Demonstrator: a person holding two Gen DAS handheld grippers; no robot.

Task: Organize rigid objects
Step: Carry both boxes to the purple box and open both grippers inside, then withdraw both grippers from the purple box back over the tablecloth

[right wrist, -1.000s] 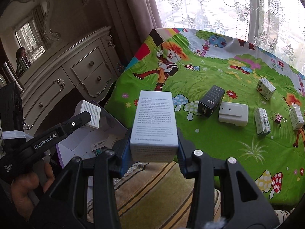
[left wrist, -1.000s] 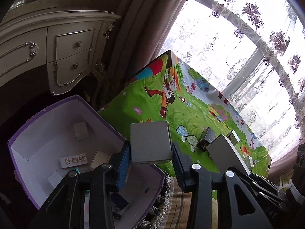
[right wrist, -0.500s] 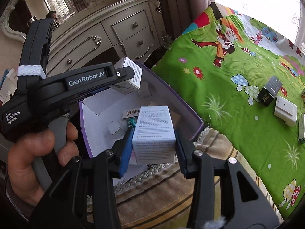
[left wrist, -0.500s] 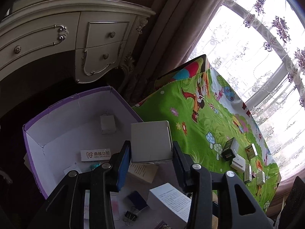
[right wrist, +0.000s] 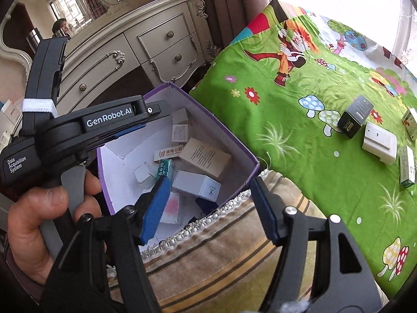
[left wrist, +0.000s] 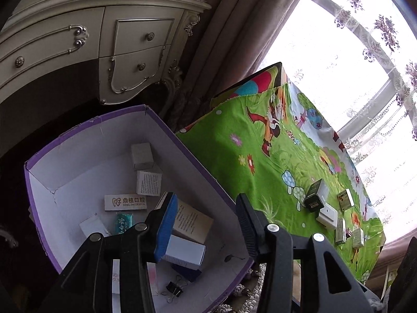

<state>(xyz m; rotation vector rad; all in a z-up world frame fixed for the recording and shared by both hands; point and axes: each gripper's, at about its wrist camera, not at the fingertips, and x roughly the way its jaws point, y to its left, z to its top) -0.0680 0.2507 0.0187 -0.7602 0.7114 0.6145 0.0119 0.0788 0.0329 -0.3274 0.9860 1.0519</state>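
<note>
A purple-rimmed white cardboard box stands left of the table and holds several small cartons, among them a white one and a beige one. My left gripper is open and empty above the box. My right gripper is open and empty over the box's near edge. The left gripper's body shows in the right wrist view, held by a hand. More cartons lie on the green cartoon tablecloth: a black box and a white flat box.
A cream dresser with drawers stands behind the box. A striped cushion with a fringe lies below the right gripper. Small green and white cartons lie at the table's right side. A binder clip lies in the box.
Both grippers have opened and let go of their white cartons, which now lie in the purple box. Both grippers moved left from the table to over the box.
</note>
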